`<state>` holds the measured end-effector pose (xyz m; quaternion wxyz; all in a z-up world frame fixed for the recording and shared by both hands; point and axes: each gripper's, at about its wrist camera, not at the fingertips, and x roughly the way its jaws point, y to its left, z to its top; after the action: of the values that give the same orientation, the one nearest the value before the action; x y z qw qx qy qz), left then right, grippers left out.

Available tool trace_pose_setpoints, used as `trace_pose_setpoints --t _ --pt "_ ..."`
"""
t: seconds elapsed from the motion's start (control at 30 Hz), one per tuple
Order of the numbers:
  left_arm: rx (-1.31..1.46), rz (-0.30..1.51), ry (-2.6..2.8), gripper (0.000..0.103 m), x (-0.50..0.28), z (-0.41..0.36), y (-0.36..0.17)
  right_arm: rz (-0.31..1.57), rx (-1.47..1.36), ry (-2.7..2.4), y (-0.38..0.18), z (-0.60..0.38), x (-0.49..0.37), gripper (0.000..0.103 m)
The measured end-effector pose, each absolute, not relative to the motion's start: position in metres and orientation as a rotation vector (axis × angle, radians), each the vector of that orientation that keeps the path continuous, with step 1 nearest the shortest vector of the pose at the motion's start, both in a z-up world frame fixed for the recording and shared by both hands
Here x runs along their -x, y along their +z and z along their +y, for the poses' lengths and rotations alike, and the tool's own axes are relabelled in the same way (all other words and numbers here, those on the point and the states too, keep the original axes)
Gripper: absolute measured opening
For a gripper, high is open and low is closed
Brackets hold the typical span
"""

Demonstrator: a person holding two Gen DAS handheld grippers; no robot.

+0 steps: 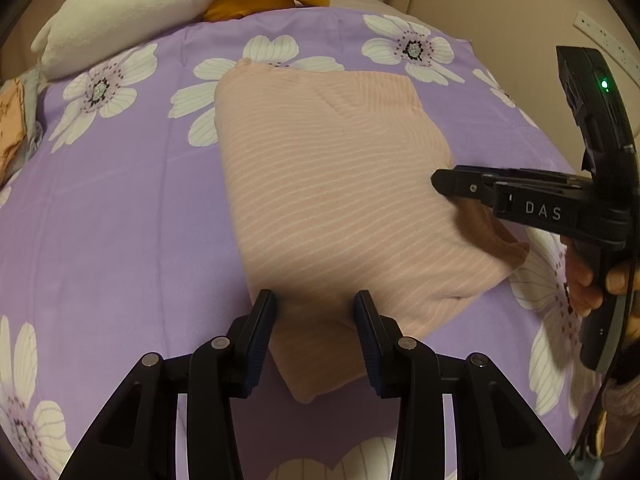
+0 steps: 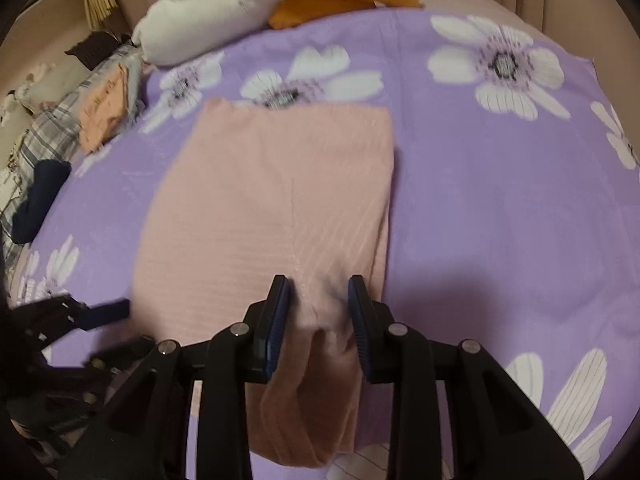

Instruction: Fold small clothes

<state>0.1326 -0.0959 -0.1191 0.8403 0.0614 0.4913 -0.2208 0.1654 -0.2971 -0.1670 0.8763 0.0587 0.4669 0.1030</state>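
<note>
A pink garment (image 1: 320, 180) with thin white stripes lies folded on the purple flowered sheet (image 1: 120, 220). In the left wrist view my left gripper (image 1: 314, 300) stands open over its near corner; flat cloth shows in the gap and I cannot tell if the tips touch it. My right gripper (image 1: 438, 182), held by a hand (image 1: 584, 280), comes in from the right with the garment's right edge lifted under it. In the right wrist view my right gripper (image 2: 318, 286) is shut on a bunched fold of the pink garment (image 2: 272, 200), which droops between its fingers. The left gripper (image 2: 116, 312) is blurred at the cloth's left edge.
A white plush toy (image 1: 132, 4) with orange parts lies along the far side of the bed, also in the right wrist view as the plush toy (image 2: 208, 20). A heap of other clothes (image 2: 104, 108) and a dark blue item (image 2: 40, 200) lie at the left edge.
</note>
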Motion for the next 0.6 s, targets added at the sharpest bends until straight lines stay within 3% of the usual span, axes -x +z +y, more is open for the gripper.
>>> trace_pose_setpoints --t 0.33,0.6 --pt "-0.13 1.038 -0.464 0.038 -0.132 -0.095 -0.119 0.939 -0.151 0.239 -0.155 -0.298 -0.132 0.033" --pt "-0.131 1.038 -0.463 0.038 -0.132 -0.095 -0.119 0.985 -0.156 0.231 -0.176 -0.299 -0.12 0.031"
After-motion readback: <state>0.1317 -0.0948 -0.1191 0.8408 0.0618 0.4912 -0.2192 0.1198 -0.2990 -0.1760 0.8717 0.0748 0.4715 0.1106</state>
